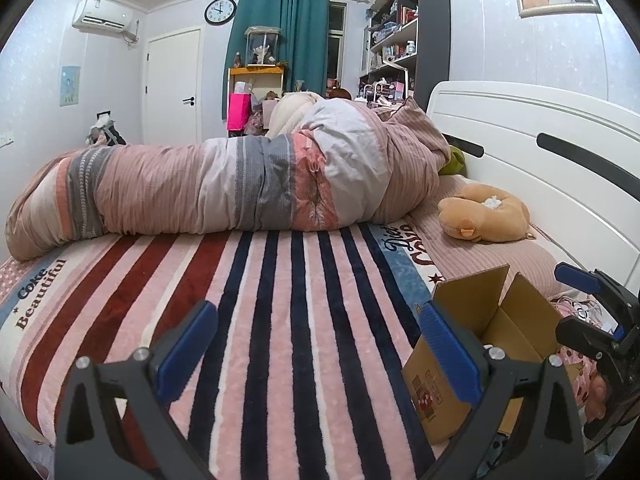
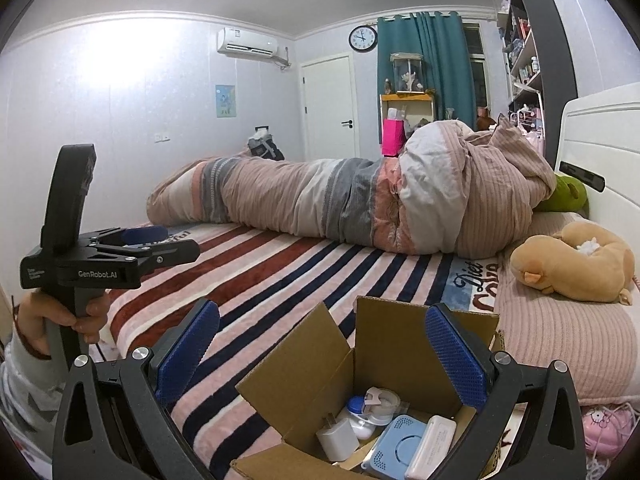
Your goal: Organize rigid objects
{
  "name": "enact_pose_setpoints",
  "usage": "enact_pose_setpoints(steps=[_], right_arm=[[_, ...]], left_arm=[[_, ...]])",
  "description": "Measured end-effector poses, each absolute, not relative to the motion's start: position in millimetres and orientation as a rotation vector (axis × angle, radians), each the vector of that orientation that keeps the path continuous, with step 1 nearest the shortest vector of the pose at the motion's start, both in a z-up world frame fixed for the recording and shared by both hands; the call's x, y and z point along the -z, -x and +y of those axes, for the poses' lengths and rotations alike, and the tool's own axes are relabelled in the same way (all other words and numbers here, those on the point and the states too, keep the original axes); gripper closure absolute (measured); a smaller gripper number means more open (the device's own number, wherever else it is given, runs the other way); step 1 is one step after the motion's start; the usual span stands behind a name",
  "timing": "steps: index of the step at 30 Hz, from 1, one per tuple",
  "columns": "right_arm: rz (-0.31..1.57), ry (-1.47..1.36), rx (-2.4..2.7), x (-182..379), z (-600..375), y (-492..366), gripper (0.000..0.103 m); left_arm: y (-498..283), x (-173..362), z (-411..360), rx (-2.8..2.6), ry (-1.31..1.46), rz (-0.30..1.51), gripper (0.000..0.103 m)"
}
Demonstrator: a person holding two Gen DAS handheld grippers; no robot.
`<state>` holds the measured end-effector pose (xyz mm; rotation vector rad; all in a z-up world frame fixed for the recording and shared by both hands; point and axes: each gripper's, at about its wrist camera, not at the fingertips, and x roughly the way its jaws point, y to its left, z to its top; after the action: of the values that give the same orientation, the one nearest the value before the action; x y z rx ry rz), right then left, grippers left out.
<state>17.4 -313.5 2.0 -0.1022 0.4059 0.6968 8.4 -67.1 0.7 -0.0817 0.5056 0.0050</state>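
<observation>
An open cardboard box (image 2: 320, 364) stands on the striped bed blanket. In the right wrist view it holds a white charger plug (image 2: 338, 438), a roll of tape (image 2: 382, 400), a blue square device (image 2: 396, 446) and a white case (image 2: 434, 446). My right gripper (image 2: 320, 360) is open and empty, just above the box. My left gripper (image 1: 316, 356) is open and empty over the blanket, left of the box (image 1: 480, 344). The left gripper also shows in the right wrist view (image 2: 152, 242), and the right gripper shows at the right edge of the left wrist view (image 1: 588, 296).
A rolled pink-and-grey duvet (image 1: 240, 184) lies across the bed behind. A tan plush toy (image 2: 572, 264) lies on a pink pillow by the white headboard (image 1: 520, 152). A pink item (image 2: 608, 432) lies right of the box. The striped blanket (image 1: 280, 300) stretches ahead.
</observation>
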Motion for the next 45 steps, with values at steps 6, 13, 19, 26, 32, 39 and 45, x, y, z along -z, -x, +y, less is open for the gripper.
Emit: enact_pose_setpoints(steps=[6, 13, 19, 26, 32, 39, 45], right_arm=[[0.403, 0.101, -0.700, -1.7, -314.0, -18.0, 0.000], [0.404, 0.100, -0.698, -0.6, -313.4, -17.8, 0.000], [0.405, 0.099, -0.698, -0.6, -313.8, -18.0, 0.000], [0.404, 0.101, -0.700, -0.5, -314.3, -18.7, 0.000], [0.404, 0.099, -0.699, -0.9, -315.2, -18.5, 0.000], [0.403, 0.099, -0.691, 0.0, -313.3, -16.2, 0.000], [0.404, 0.101, -0.690, 0.3, -313.0, -15.9, 0.000]], left_arm=[[-7.0, 0.2, -65.1, -0.006, 0.088, 0.504, 0.003], [-5.6, 0.4, -64.7, -0.010, 0.081, 0.504, 0.003], [-5.5, 0.4, -64.0, -0.011, 0.082, 0.506, 0.003], [-5.6, 0.8, -63.2, -0.012, 0.081, 0.509, 0.003], [-4.8, 1.8, -63.3, -0.013, 0.082, 0.509, 0.003], [-4.7, 1.8, -62.0, -0.010, 0.082, 0.508, 0.003], [-4.9, 1.8, -61.6, -0.008, 0.083, 0.509, 0.003]])
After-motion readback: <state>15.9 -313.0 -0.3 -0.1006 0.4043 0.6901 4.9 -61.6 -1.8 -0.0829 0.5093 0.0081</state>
